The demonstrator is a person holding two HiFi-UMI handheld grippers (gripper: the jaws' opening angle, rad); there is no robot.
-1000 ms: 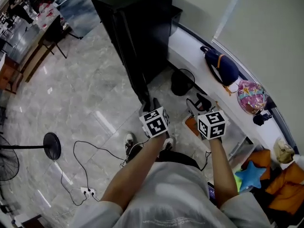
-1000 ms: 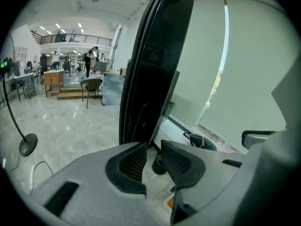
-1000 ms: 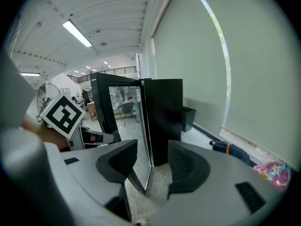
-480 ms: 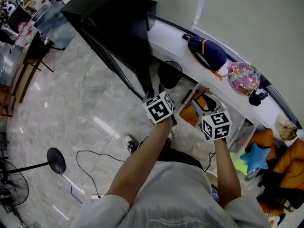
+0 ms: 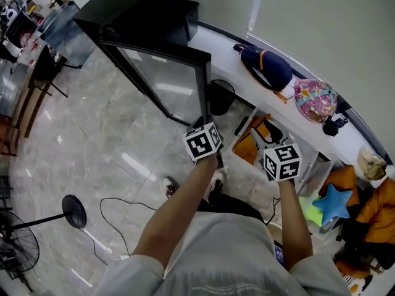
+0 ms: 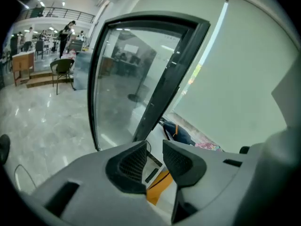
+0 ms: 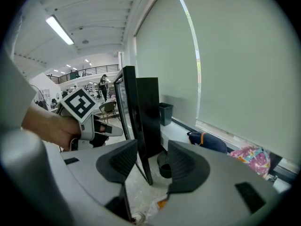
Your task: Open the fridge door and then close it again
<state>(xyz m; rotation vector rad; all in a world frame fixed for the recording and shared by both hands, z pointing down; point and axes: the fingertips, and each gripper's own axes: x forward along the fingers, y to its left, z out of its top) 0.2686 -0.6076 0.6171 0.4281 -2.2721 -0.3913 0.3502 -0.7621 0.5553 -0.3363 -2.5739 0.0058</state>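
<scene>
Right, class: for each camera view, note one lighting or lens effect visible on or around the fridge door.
Head view: ceiling lights streak pale across the glass of the fridge door, and the polished floor carries glare. Left gripper view: the wide lens bows the door's frame and blackens the corners. Right gripper view: the edge of the window blind curves likewise.

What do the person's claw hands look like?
The left claw and right claw are smooth grey plastic, each with two dark ribbed pads. Each carries a white cube with black square markers. The person wears a pale short-sleeved shirt.
</scene>
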